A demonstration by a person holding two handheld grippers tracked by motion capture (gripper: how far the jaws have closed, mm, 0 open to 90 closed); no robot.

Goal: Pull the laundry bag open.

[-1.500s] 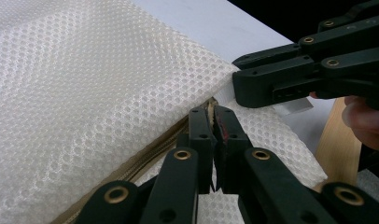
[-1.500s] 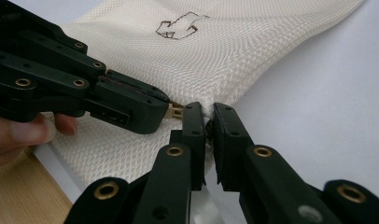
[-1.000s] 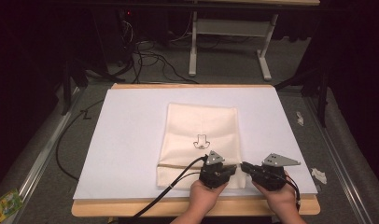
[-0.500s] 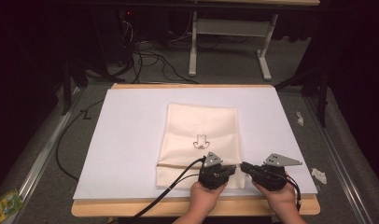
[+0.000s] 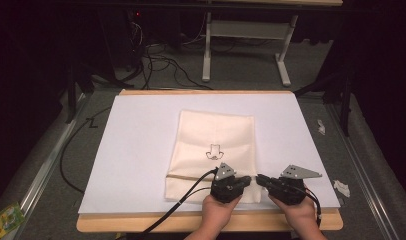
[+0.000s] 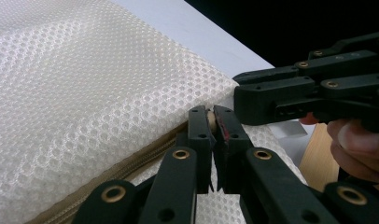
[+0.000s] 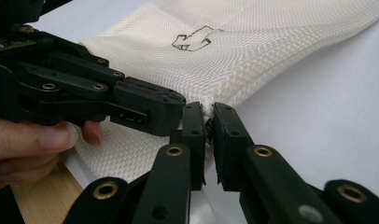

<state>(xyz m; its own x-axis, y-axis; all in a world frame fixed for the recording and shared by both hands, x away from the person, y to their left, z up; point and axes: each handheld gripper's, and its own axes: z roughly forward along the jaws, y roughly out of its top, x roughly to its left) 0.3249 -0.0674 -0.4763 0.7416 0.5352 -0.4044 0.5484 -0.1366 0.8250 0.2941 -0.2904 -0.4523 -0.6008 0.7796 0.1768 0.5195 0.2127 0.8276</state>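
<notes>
Nothing has shifted; the left gripper (image 6: 211, 122) stays clamped on the mesh bag's (image 5: 216, 135) zipper pull (image 6: 211, 119), the right gripper (image 7: 207, 122) pinching its edge.

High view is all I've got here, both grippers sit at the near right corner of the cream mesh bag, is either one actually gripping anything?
Observer: Yes. The left gripper has its jaws shut on a small tan zipper pull at the end of the cream mesh bag.
Operator: And the right one?
Observer: The right gripper is shut on the bag's stitched corner edge.
Operator: Which way does the zipper run?
Observer: The tan zipper track runs back from the pull along the bag's seam.
</notes>
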